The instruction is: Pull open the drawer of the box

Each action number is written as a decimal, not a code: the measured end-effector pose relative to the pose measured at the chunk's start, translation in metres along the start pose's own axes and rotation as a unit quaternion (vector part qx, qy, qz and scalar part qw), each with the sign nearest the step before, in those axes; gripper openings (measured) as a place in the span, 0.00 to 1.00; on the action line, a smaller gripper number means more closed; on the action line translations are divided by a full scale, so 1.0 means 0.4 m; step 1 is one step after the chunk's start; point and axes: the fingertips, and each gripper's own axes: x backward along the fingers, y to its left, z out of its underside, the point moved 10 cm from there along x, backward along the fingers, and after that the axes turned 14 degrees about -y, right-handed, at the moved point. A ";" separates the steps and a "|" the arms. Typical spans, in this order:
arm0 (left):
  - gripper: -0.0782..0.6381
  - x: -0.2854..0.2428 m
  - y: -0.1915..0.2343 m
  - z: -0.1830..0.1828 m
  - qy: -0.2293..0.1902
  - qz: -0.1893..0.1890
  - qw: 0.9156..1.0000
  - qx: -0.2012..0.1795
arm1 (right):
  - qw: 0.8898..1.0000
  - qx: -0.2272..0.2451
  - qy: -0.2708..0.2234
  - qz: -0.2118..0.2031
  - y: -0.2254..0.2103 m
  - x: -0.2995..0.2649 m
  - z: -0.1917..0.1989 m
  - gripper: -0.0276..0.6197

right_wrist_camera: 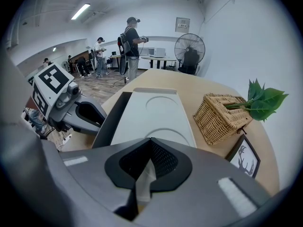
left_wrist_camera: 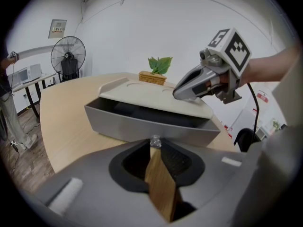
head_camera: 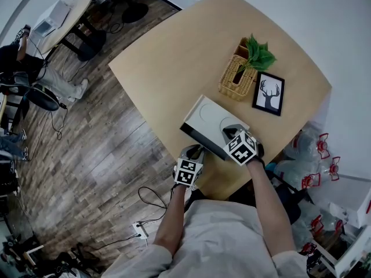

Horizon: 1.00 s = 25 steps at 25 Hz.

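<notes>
Left gripper [left_wrist_camera: 155, 146] pinched shut on the small clear knob [left_wrist_camera: 155, 140] at the front of the grey drawer [left_wrist_camera: 142, 125], its jaws meeting round the knob with only a sliver of tabletop showing below them. It is a grip suited to a pull along the drawer's own line. The right gripper [right_wrist_camera: 150, 144] has its jaws drawn together on nothing and rests its tips on the pale lid of the box [right_wrist_camera: 151, 110]. It seems placed to pin the light box down so that it does not slide toward the person with the drawer.

The drawer stands partly out, a dark gap showing under the lid's front edge; the job looks under way but not finished. The box sits near the edge of the wooden table [head_camera: 168, 57] closest to the person, with the drawer front facing them, which leaves room to draw the knob straight back.

Beyond the box and apart from it are a wicker basket [head_camera: 236, 77] holding a green plant [head_camera: 259, 54] and, just beside that, a framed deer picture [head_camera: 269, 93] — all clear of the drawer's path.

If the right gripper lifted or slipped on the smooth lid, the box would likely travel with the pull. The small knob could also slide out of the left gripper if the pull went off-line. Farther off, people [right_wrist_camera: 132, 44] stand by desks and a floor fan [right_wrist_camera: 189, 51].
</notes>
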 end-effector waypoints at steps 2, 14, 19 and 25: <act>0.28 0.002 0.000 0.002 0.002 0.000 1.000 -0.001 | 1.000 0.000 0.000 0.000 0.000 0.001 0.000 0.05; 0.29 0.014 -0.003 0.000 0.007 0.003 1.000 -0.003 | 1.000 0.001 -0.001 0.002 -0.001 0.003 -0.001 0.05; 0.29 0.021 0.001 0.009 0.009 0.001 1.000 -0.004 | 1.000 0.001 -0.001 0.001 -0.002 0.001 0.000 0.05; 0.29 0.028 -0.001 -0.002 0.005 0.001 1.000 -0.004 | 1.000 0.002 -0.003 0.003 -0.002 0.002 0.001 0.05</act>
